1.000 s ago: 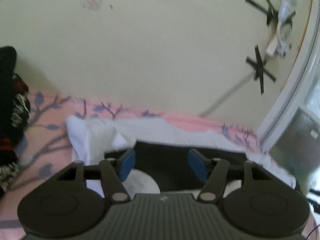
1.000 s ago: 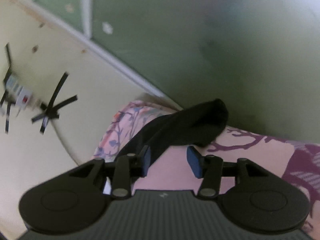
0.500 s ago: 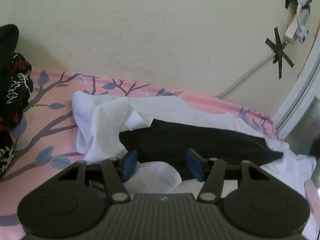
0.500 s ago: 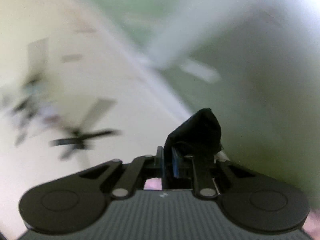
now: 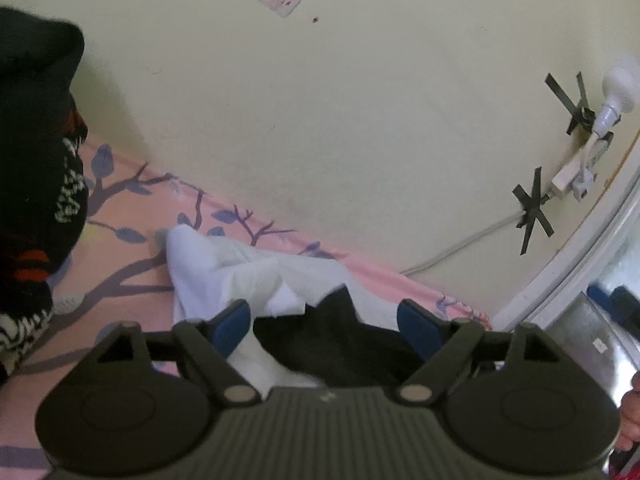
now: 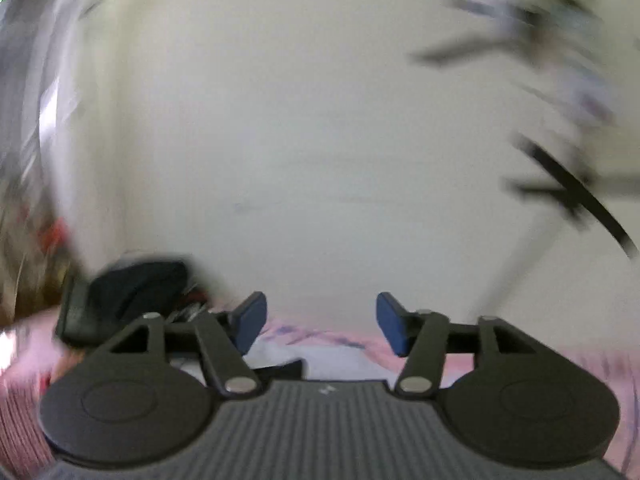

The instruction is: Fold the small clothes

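both tongs, left point(image 5: 324, 326) and right point(image 6: 318, 322), gape apart, holding nothing. the small black cloth garment point(image 5: 340, 344) lies on crumpled white fabric point(image 5: 224, 272) near the pink floral bed's point(image 5: 132, 256) wall edge. a careless pinch could catch both layers and drag the white fabric along.

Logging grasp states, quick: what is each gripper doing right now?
Left gripper: open, holding nothing, above the black garment.
Right gripper: open, holding nothing; the view is blurred.
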Action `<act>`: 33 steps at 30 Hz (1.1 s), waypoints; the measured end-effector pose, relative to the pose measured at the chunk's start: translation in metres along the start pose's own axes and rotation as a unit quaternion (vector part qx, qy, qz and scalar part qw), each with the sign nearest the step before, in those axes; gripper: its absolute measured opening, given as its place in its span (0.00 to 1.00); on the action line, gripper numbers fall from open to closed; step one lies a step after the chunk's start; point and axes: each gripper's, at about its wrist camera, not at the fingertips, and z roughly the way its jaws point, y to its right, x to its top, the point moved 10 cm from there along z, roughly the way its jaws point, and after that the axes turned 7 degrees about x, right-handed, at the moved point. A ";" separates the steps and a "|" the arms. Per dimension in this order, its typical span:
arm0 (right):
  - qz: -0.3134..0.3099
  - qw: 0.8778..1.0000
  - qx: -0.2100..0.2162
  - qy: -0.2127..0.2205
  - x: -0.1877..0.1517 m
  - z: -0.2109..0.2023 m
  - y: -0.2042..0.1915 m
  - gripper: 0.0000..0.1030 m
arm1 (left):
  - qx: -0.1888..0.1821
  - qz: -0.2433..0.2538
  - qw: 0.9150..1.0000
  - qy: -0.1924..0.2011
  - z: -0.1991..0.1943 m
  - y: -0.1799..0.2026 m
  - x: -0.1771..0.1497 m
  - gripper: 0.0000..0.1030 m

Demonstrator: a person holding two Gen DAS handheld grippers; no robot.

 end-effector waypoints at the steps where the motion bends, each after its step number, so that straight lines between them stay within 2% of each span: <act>1: 0.044 0.999 -0.026 0.004 -0.004 -0.007 0.029 0.52 | 0.001 0.000 1.000 -0.004 0.004 0.000 -0.002 0.80; 4: 0.152 0.982 -0.113 -0.009 -0.039 -0.032 0.109 0.69 | 0.008 0.017 1.000 -0.012 0.010 0.003 -0.008 0.79; 5: 0.176 0.975 -0.136 -0.021 -0.056 -0.035 0.128 0.69 | 0.010 0.026 1.000 -0.014 0.011 0.005 -0.010 0.79; 7: 0.220 0.963 -0.150 -0.044 -0.086 -0.035 0.152 0.71 | 0.016 0.042 0.999 -0.014 0.012 0.008 -0.013 0.79; 9: 0.265 0.953 -0.136 -0.056 -0.108 -0.029 0.163 0.70 | 0.020 0.051 0.998 -0.014 0.012 0.009 -0.015 0.78; 10: 0.280 0.949 -0.130 -0.066 -0.119 -0.024 0.163 0.57 | 0.022 0.052 0.998 -0.016 0.013 0.008 -0.016 0.77; 11: 0.285 0.946 -0.129 -0.083 -0.128 -0.020 0.162 0.12 | 0.024 0.051 0.998 -0.018 0.014 0.008 -0.016 0.74; 12: 0.280 0.945 -0.132 -0.104 -0.132 -0.010 0.160 0.03 | 0.025 0.051 0.998 -0.021 0.015 0.007 -0.017 0.71; 14: 0.228 0.958 -0.146 -0.097 -0.117 0.000 0.147 0.00 | 0.030 0.049 0.998 -0.023 0.016 0.004 -0.017 0.66; 16: 0.171 0.974 -0.137 -0.055 -0.085 0.011 0.130 0.00 | 0.034 0.046 0.998 -0.022 0.016 0.002 -0.016 0.64; 18: 0.144 0.982 -0.120 -0.014 -0.056 0.021 0.119 0.00 | 0.037 0.043 0.998 -0.021 0.016 0.000 -0.015 0.61; 19: 0.128 0.984 -0.124 -0.013 -0.050 0.030 0.118 0.00 | 0.040 0.041 0.998 -0.021 0.016 -0.001 -0.014 0.61; 20: 0.105 0.984 -0.143 -0.031 -0.053 0.042 0.116 0.02 | 0.041 0.040 0.998 -0.020 0.016 -0.002 -0.014 0.61; 21: 0.067 0.981 -0.171 -0.068 -0.064 0.058 0.117 0.04 | 0.042 0.038 0.998 -0.020 0.016 -0.003 -0.013 0.61; 22: 0.040 0.975 -0.184 -0.120 -0.081 0.073 0.118 0.24 | 0.043 0.036 0.998 -0.019 0.015 -0.004 -0.012 0.61; 23: 0.016 0.963 -0.194 -0.188 -0.107 0.086 0.119 0.31 | 0.044 0.035 0.998 -0.018 0.015 -0.005 -0.012 0.61; 24: -0.016 0.948 -0.216 -0.233 -0.127 0.093 0.120 0.31 | 0.046 0.035 0.998 -0.017 0.014 -0.006 -0.011 0.61; 25: -0.058 0.952 -0.222 -0.204 -0.124 0.087 0.111 0.41 | 0.048 0.036 0.998 -0.017 0.014 -0.006 -0.011 0.61; 26: -0.073 0.952 -0.222 -0.196 -0.120 0.082 0.105 0.47 | 0.048 0.035 0.998 -0.016 0.014 -0.006 -0.010 0.61; 29: -0.036 0.968 -0.210 -0.133 -0.094 0.049 0.096 0.47 | 0.051 0.034 0.998 -0.017 0.015 -0.007 -0.011 0.61; 31: -0.035 0.968 -0.227 -0.104 -0.076 0.034 0.095 0.47 | 0.051 0.033 0.998 -0.017 0.015 -0.007 -0.011 0.61; 33: -0.035 0.968 -0.232 -0.091 -0.073 0.021 0.087 0.47 | 0.052 0.031 0.998 -0.017 0.014 -0.007 -0.010 0.62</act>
